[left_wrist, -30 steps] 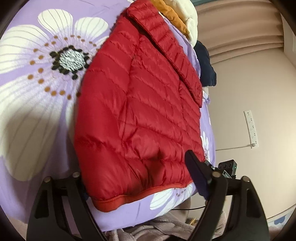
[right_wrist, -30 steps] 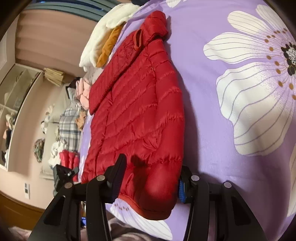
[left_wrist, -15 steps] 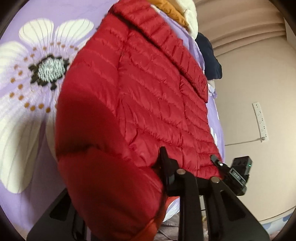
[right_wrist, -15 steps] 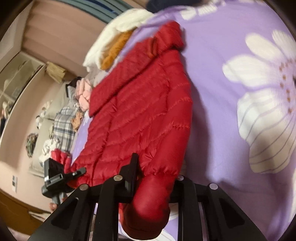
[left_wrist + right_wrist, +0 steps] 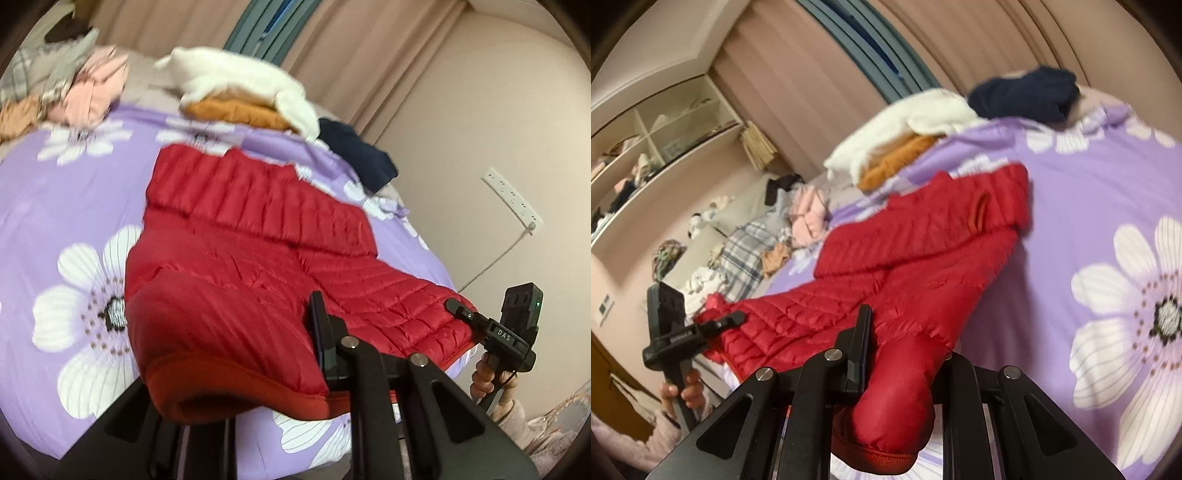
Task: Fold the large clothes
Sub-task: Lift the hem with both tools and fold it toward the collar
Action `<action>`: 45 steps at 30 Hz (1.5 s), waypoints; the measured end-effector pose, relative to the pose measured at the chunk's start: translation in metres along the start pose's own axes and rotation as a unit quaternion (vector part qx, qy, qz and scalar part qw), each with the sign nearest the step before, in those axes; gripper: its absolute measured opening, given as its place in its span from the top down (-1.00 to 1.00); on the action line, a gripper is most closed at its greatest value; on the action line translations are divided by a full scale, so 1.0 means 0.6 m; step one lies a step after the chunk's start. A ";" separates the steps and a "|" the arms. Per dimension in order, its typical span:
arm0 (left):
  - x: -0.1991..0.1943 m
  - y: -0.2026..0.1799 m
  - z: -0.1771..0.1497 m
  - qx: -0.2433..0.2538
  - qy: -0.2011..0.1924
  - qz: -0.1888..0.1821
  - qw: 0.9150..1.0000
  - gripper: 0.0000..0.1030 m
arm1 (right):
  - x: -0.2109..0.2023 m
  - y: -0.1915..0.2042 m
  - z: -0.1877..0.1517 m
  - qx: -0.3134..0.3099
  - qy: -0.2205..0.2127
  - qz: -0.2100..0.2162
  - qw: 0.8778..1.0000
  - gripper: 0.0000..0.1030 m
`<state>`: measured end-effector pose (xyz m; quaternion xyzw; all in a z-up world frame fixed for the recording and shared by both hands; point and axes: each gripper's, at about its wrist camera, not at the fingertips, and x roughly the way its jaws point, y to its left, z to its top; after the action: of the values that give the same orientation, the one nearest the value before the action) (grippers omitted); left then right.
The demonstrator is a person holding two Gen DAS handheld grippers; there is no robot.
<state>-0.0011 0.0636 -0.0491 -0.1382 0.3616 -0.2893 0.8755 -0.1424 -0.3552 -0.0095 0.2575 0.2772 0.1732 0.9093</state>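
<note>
A red quilted puffer jacket (image 5: 258, 258) lies on a purple flowered bedspread (image 5: 55, 184), collar toward the far end. My left gripper (image 5: 236, 373) is shut on the jacket's hem corner and holds it raised off the bed. My right gripper (image 5: 905, 354) is shut on the other hem corner of the jacket (image 5: 905, 266), also raised. Each gripper shows in the other's view, the right one (image 5: 458, 308) at the right edge, the left one (image 5: 735, 317) at the left. Fabric hides one finger of each gripper.
A white and an orange garment (image 5: 243, 88) and a dark navy one (image 5: 354, 155) are piled at the bed's far end. Pink and plaid clothes (image 5: 775, 236) lie beside it. A wall with a power strip (image 5: 513, 199) is to the right, shelves (image 5: 646, 155) to the left.
Both grippers closed on the jacket's bottom hem corners and lifted them off the bed. Both views tilted up, and the room beyond the bed came into view.
</note>
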 end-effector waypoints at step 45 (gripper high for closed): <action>0.059 0.021 0.164 0.004 -0.049 -0.012 0.999 0.67 | 0.055 -0.045 0.139 0.009 -0.062 0.019 0.998 0.64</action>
<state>0.0944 0.0557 -0.0054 -0.1532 0.3153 -0.2937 0.8893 -0.0623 -0.3929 0.0214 0.2810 0.2169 0.1715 0.9190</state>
